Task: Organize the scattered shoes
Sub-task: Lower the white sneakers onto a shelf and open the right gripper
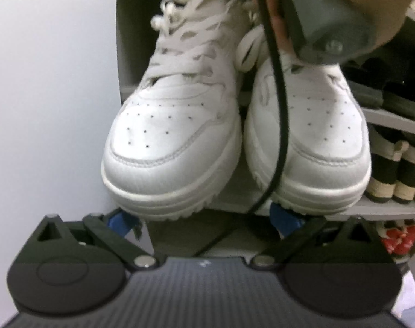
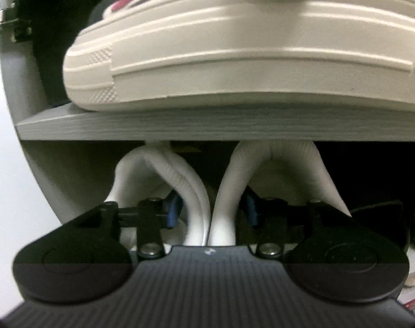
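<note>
1. Looking along the left gripper [image 1: 204, 220], a pair of white leather sneakers [image 1: 234, 125] sits toes-forward on a grey shelf [image 1: 393, 210], the 2 shoes side by side and touching at the toe. The blue fingertips [image 1: 122, 220] stand wide apart beneath the overhanging soles, 1 under each shoe, with no visible clamping; the jaws are open and hold nothing. Above the right-hand shoe, a person's hand [image 1: 377, 8] carries the other gripper's grey body, its black cable [image 1: 275, 87] draped across that shoe. Striped espadrilles [image 1: 393, 175] and dark sandals [image 1: 385, 95] fill neighbouring shelves.

2. Through the right wrist camera, the right gripper [image 2: 211, 209] reaches into the sneakers' heel openings under a shelf board [image 2: 180, 128]. Its blue pads [image 2: 172, 209] sit 1 inside each shoe, flanking the 2 inner collar walls [image 2: 213, 191], which are between them. A gap shows beside each pad, so the jaws look partly open, released rather than pinching. A cream clog [image 2: 234, 54] rests on the board above.

3. The step in hand looks like letting go after shelving the pair. To do it well, I judge the right fingers should part enough to clear both collars, then back out straight so the shoes stay aligned, keeping the cable from snagging a shoe and the soles fully supported.
</note>
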A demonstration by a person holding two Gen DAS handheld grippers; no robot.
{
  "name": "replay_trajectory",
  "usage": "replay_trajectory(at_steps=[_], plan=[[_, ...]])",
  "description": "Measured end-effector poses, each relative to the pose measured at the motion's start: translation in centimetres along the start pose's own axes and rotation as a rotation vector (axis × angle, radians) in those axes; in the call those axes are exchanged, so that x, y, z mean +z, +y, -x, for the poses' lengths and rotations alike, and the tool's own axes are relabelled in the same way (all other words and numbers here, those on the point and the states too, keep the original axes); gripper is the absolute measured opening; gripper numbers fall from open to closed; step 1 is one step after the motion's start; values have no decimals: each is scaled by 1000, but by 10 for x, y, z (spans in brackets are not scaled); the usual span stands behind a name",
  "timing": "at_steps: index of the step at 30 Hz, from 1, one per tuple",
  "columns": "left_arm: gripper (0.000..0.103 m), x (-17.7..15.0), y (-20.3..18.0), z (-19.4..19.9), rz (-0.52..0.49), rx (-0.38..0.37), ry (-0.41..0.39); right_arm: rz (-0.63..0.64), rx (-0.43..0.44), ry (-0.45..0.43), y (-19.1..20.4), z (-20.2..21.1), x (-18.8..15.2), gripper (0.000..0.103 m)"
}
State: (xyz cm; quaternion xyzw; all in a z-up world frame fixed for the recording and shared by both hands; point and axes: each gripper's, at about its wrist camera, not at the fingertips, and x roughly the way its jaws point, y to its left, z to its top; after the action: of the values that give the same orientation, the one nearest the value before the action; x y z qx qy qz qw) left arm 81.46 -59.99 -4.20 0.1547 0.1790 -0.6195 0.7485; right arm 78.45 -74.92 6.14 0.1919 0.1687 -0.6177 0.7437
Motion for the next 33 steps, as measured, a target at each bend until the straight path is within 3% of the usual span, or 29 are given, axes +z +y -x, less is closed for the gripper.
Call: replay_trajectory(at_steps=[4,10,11,13,18,21,25,33], plan=[[103,3,5,4,21,-14,-26,2,31,-1,-14,4,1,53],[103,5,15,-2,108,-76,42,86,79,-49,-23,31,-10,54],[103,5,14,-1,103,-70,34,101,89,-60,-25,37,-12,55],[103,7,15,3,112,-69,7,107,94,-80,-29,48,-17,80],[103,14,18,12,104,-63,-93,65,142,-140,-49,82,-32,82],[103,14,15,12,107,-74,-106,53,178,-164,-63,106,-44,82],[103,15,10,11,97,-93,-148,-112,208,-167,-83,133,-73,82],[103,27,32,21,72,-106,-162,-373,344,-38,-109,143,-128,82]])
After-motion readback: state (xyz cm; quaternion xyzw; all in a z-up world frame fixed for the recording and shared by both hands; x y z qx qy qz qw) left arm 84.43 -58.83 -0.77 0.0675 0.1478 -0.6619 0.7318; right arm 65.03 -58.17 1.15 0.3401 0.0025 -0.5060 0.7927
